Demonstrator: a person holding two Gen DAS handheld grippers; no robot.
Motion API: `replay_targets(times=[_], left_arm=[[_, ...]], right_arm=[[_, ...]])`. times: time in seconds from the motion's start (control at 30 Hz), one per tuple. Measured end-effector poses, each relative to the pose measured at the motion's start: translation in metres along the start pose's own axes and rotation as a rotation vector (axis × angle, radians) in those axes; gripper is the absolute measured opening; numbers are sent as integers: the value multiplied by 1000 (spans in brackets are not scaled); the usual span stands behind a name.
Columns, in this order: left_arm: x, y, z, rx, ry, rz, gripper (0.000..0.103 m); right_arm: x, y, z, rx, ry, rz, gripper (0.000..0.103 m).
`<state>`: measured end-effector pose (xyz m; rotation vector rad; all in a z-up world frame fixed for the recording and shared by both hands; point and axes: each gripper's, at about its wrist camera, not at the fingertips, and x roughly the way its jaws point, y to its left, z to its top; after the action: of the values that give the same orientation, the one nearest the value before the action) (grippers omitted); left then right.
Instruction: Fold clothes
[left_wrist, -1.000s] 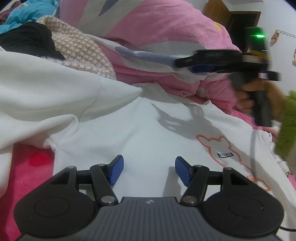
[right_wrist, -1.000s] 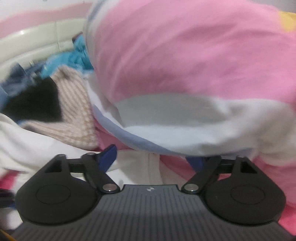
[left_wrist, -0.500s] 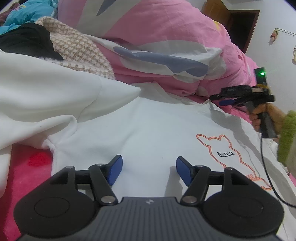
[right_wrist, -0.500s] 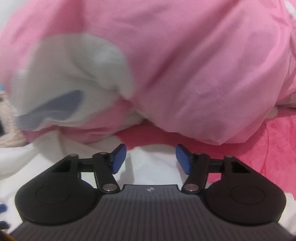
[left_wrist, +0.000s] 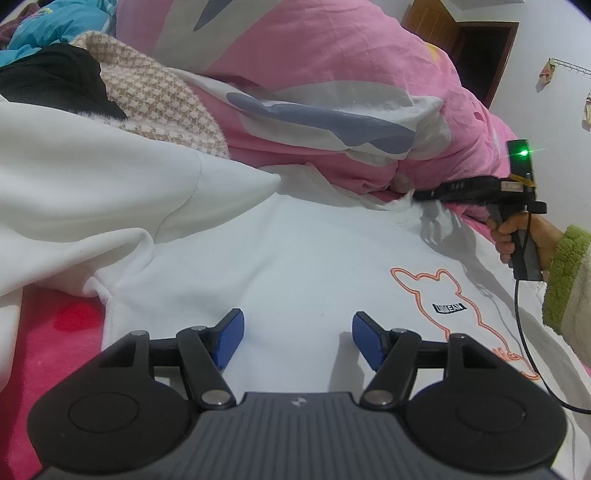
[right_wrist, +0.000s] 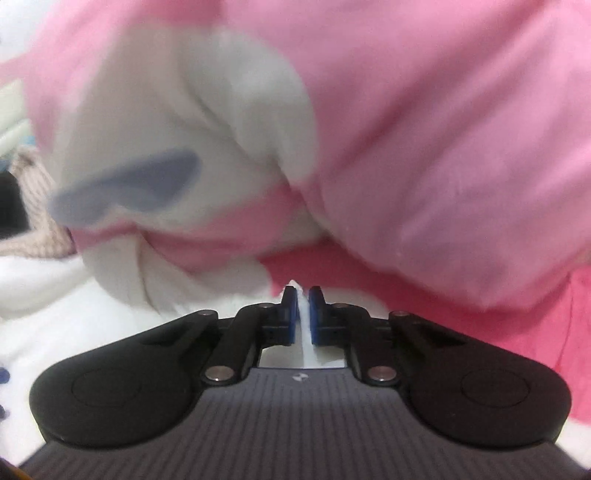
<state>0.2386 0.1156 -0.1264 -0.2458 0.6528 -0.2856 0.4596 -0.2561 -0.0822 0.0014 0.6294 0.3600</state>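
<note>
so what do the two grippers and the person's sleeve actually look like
Both grippers match: the left gripper and right gripper have blue finger pads on black linkage arms with silver pivot pins, round black housings and a ribbed grey body. Seen from the left wrist, the right one has a pistol handle, a green light on top and a black cable. The sleeve is fuzzy green.

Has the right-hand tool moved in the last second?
Yes. In the left view the right tongs have dropped from in front of the pink duvet to the white shirt edge, closing on it.
</note>
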Motion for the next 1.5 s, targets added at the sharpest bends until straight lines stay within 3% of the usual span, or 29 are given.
replay_targets(times=[0.13, 0.4, 0.53, 0.73, 0.87, 0.93, 1.07, 1.17, 1.23, 1.4, 1.5], left_arm=[[0, 0, 0, 1, 0, 1, 66], [-1, 2, 1, -1, -2, -1, 66], [-1, 2, 1, -3, -2, -3, 66], [-1, 2, 1, -4, -2, -2, 66], [-1, 2, 0, 0, -1, 2, 66], [0, 1, 1, 0, -1, 3, 66], [0, 1, 0, 5, -2, 6, 66], [0, 0, 0, 6, -3, 7, 67], [0, 0, -1, 7, -3, 8, 67], [0, 0, -1, 4, -6, 7, 67], [0, -1, -2, 8, -7, 9, 67]], right_arm=[[0, -6, 1, 18, -76, -65, 5], [45, -3, -16, 12, -19, -176, 9], [33, -15, 1, 152, -26, -181, 41], [-45, -35, 16, 192, -22, -158, 47], [-107, -50, 5, 219, -38, -221, 45], [-114, -51, -9, 242, 4, -244, 30], [-94, -64, -45, 254, 97, -268, 18], [-75, -83, -63, 236, 153, -340, 13], [-78, -97, -78, 282, 99, -355, 14], [-99, -131, -81, 442, 44, -568, 13], [-146, -127, -90, 528, -40, -570, 15]])
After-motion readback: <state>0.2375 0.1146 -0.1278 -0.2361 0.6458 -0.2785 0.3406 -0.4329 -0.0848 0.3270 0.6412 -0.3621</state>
